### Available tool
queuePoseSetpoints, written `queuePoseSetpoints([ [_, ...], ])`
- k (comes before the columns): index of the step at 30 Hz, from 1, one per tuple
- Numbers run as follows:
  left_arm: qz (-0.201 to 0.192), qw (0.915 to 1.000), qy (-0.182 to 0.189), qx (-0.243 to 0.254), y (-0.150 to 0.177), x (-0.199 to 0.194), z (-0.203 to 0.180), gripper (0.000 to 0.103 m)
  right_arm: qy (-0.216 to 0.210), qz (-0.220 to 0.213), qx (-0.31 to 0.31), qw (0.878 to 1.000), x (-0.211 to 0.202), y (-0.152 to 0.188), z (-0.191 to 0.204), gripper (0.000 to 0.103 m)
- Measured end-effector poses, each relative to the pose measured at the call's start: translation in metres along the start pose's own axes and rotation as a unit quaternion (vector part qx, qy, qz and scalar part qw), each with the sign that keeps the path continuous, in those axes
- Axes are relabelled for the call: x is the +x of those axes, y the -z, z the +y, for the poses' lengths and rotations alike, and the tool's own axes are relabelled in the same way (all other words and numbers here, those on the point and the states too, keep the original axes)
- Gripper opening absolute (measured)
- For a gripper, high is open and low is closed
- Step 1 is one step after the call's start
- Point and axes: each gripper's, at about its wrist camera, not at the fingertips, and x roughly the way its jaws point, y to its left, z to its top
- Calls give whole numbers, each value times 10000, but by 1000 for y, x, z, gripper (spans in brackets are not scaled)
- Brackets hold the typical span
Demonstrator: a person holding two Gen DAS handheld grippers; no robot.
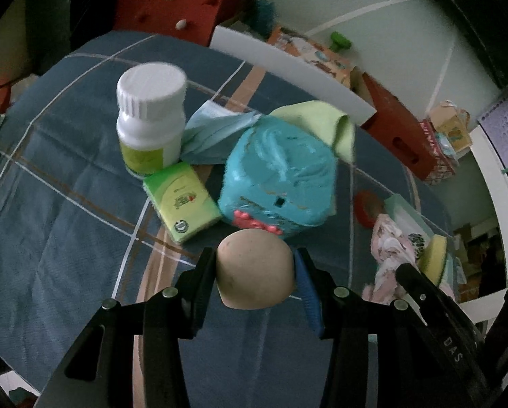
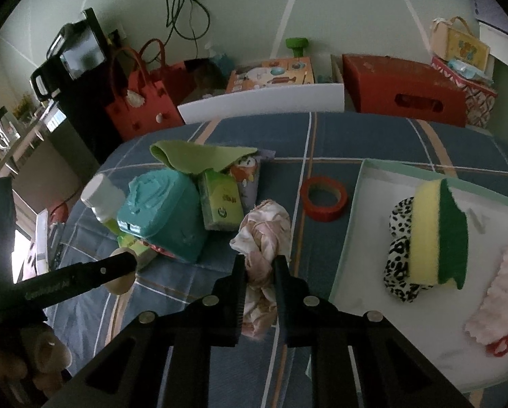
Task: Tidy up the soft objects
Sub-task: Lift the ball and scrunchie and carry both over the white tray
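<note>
My left gripper [image 1: 255, 261] is shut on a beige soft ball [image 1: 255, 270], held above the blue checked cloth [image 1: 67, 204]. Beyond it lie a teal wet-wipe pack [image 1: 281, 173], a green tissue pack [image 1: 182, 200], a white bottle [image 1: 150, 115], a blue face mask [image 1: 216, 129] and a light green cloth [image 1: 325, 119]. My right gripper [image 2: 259, 261] is shut on a pink patterned cloth [image 2: 264, 234], which hangs bunched between the fingers. To its right the white tray [image 2: 366, 231] holds a yellow-green sponge [image 2: 437, 234], a leopard-print piece [image 2: 398, 255] and a pink fluffy item [image 2: 498, 299].
A red tape roll [image 2: 323, 199] lies on the cloth between the pile and the tray. Red bags [image 2: 145, 105], a red box [image 2: 403, 91] and a white board [image 2: 264, 103] stand behind the table. A person's hand [image 2: 22, 353] grips the left tool.
</note>
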Motion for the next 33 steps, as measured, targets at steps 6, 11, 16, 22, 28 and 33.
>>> queuePoseSetpoints([
  [6, -319, 9988, 194, 317, 3, -17, -23, 48, 2, -345, 94, 9994, -26, -6, -8, 17],
  [11, -595, 9952, 340, 696, 4, -28, -47, 48, 49, -653, 197, 9977, -49, -10, -17, 17],
  [16, -700, 9917, 456, 976, 7, -27, -71, 48, 185, -912, 316, 9952, -71, -12, -28, 17],
  [22, -672, 9850, 626, 1461, 18, -15, -101, 48, 353, -1174, 493, 9912, -92, -13, -43, 17],
  [28, -647, 9754, 777, 1960, 34, -4, -132, 48, 724, -1337, 812, 9850, -110, -10, -69, 17],
  [33, -574, 9671, 846, 2329, 47, 8, -155, 48, 1024, -1348, 1275, 9773, -119, -4, -104, 17],
])
